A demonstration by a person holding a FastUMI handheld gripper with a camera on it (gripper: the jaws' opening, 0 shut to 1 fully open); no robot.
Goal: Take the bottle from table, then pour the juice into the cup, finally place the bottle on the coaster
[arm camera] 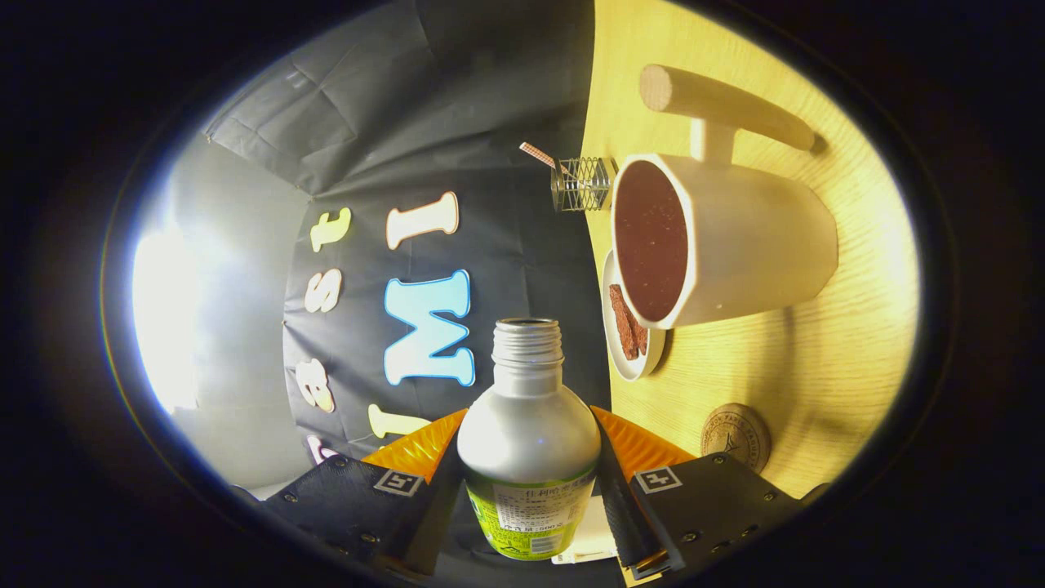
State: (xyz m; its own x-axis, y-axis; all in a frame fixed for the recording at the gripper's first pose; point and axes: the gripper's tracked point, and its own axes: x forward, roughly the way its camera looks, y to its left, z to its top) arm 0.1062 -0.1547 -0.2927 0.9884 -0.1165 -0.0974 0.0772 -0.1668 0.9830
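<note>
My gripper (529,482) is shut on the bottle (529,425), a silver bottle with a green label and an open threaded neck. Both fingers press its sides. The whole view is rolled sideways, so the wooden table (816,367) stands on the right like a wall. The bottle's open mouth points past the rim of the white cup (751,245), which shows a dark red-brown inside. The cup lies beyond the fingers, to the right of the bottle's neck, apart from it. The round cork coaster (735,437) sits on the table just beside the right finger.
A small white plate (614,359) with brown pieces stands behind the cup. A wooden-handled tool (727,102) lies on the table past the cup. A small wire holder (581,184) with a striped straw stands at the table's far edge. The black booth wall fills the left.
</note>
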